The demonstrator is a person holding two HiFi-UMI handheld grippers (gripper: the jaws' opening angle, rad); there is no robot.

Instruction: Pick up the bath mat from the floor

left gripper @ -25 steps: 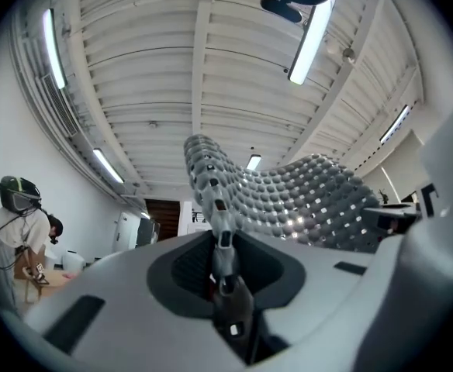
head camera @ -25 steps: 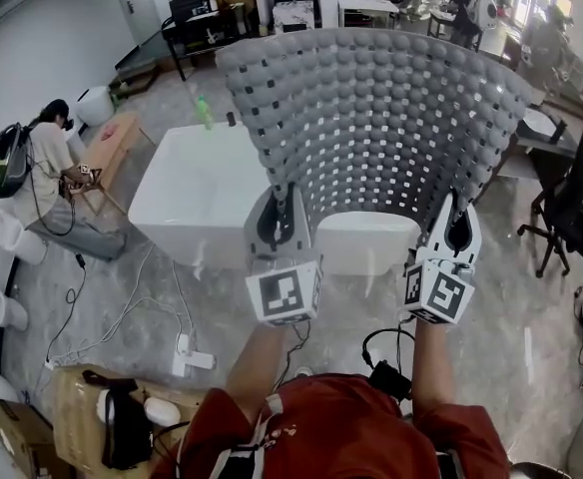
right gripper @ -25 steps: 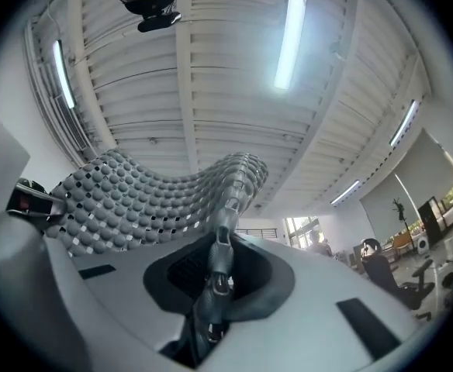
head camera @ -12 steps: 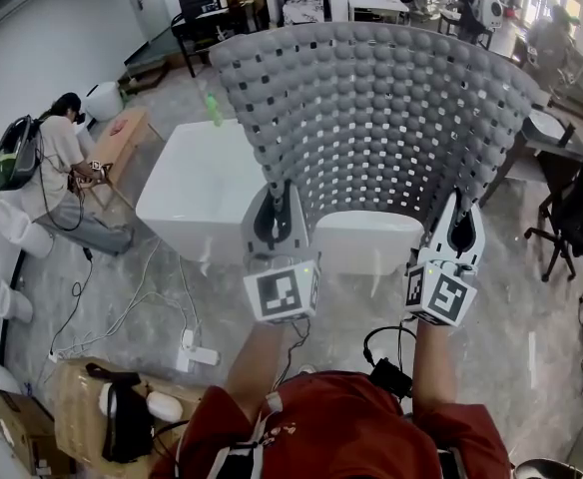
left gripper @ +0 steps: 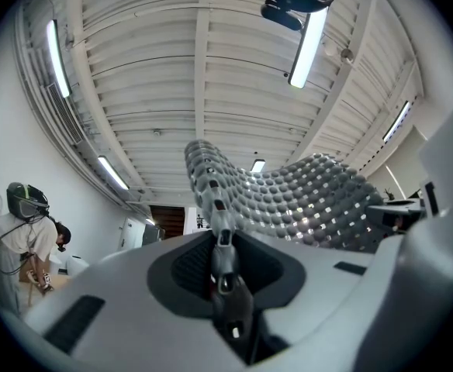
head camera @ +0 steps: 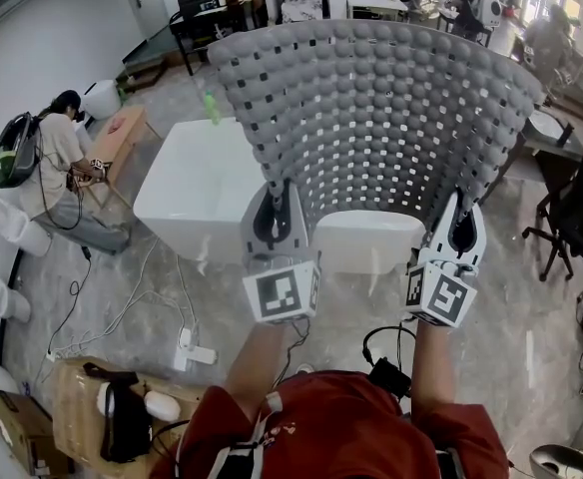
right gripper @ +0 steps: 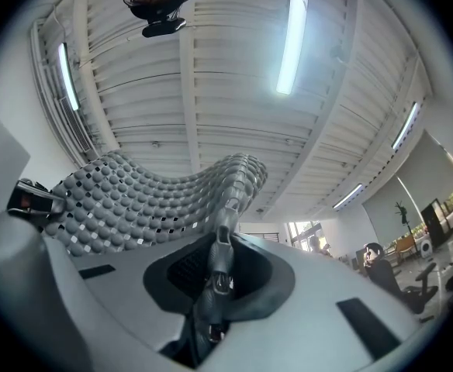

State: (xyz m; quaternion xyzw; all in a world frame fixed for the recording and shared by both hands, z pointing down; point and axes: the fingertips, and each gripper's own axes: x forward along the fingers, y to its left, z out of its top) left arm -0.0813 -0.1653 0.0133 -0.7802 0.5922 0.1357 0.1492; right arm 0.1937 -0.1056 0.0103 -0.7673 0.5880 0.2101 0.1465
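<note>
The bath mat (head camera: 381,108) is grey and pebbled with small square holes. It hangs spread in the air in front of me, off the floor and curved like a fan. My left gripper (head camera: 279,196) is shut on its lower left edge, and my right gripper (head camera: 457,206) is shut on its lower right edge. In the left gripper view the mat (left gripper: 304,200) rises out of the left gripper (left gripper: 221,242) toward the ceiling. The right gripper view shows the mat (right gripper: 133,200) pinched in the right gripper (right gripper: 221,248) and sweeping off to the left.
A white bathtub (head camera: 197,188) stands on the floor behind the mat. A person (head camera: 47,168) crouches at the left beside white toilets (head camera: 2,223). A power strip with cables (head camera: 194,352) and a cardboard box (head camera: 82,407) lie near my feet. An office chair (head camera: 571,208) is at the right.
The mat's top edge has risen slightly in the head view. Both grippers keep their hold and have hardly moved.
</note>
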